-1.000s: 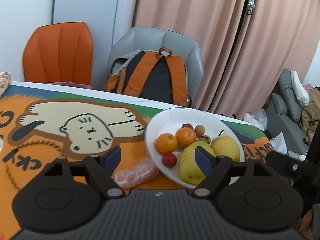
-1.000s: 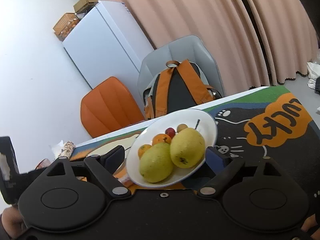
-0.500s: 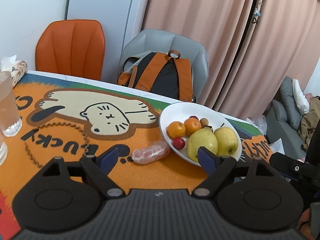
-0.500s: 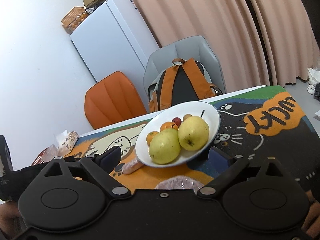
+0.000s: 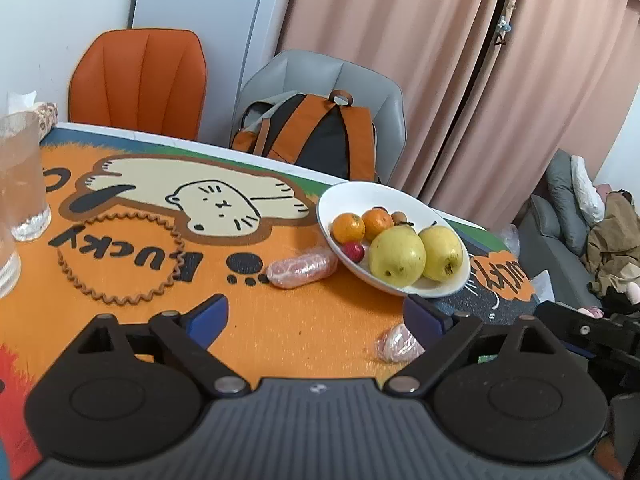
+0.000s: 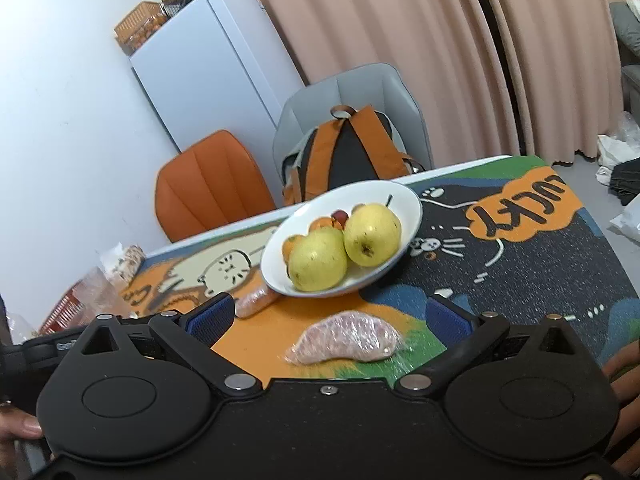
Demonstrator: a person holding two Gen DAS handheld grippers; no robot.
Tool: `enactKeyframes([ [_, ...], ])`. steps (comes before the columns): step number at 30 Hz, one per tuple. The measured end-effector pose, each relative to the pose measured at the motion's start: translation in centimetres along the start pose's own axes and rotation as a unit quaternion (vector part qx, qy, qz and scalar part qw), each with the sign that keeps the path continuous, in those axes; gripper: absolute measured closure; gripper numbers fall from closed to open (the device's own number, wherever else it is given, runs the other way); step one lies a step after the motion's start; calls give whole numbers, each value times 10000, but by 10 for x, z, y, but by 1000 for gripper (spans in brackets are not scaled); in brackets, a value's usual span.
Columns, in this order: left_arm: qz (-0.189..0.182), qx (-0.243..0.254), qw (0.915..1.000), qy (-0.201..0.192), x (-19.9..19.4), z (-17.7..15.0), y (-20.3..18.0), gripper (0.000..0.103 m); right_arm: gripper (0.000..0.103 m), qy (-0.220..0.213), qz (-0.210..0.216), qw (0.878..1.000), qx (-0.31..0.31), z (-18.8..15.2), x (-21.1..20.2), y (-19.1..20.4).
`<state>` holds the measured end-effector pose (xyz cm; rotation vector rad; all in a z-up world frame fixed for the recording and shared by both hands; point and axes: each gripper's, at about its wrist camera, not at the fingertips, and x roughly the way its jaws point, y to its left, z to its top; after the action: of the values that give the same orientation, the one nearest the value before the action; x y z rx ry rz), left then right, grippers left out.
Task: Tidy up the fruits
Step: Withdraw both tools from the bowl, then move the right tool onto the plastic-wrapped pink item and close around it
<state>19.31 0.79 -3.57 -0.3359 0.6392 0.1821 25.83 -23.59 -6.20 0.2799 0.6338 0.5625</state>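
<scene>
Both grippers angled down a bit. Left gripper (image 5: pixel 316 312) has its jaws opening wide, nothing between the blue pads. Right gripper (image 6: pixel 330 314) same deal, jaws opening, nothing pinched. You can spot fingers (image 6: pixel 624 376) wrapped round the right one's body

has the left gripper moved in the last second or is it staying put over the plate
Yes. The left gripper has drawn back from the white plate: the plate sat between its fingers, now it lies beyond them, with more of the table mat showing. Its jaws are opening, nothing between them.
</scene>
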Motion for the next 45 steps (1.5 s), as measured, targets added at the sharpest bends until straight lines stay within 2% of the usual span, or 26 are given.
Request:
enactKeyframes([
  [13, -21, -224, 9996, 158, 4, -13, 40, 9, 0, 262, -244, 9993, -114, -11, 16, 11],
  [21, -35, -450, 9988, 173, 13, -10, 64, 9, 0, 362, -466, 9983, -16, -15, 30, 1],
  [29, -242, -315, 9991, 147, 23, -2, 69, 9, 0, 328, -665, 9972, -101, -19, 42, -3],
  [36, -284, -222, 9992, 143, 40, 8, 63, 9, 1, 384, -630, 9969, -278, -20, 66, -3],
  [43, -240, -12, 9995, 221, 59, 15, 54, 9, 11, 539, -622, 9961, -327, -19, 84, -4],
  [45, -210, 7, 9994, 259, 65, 16, 54, 10, 20, 596, -578, 9960, -332, -19, 87, -4],
])
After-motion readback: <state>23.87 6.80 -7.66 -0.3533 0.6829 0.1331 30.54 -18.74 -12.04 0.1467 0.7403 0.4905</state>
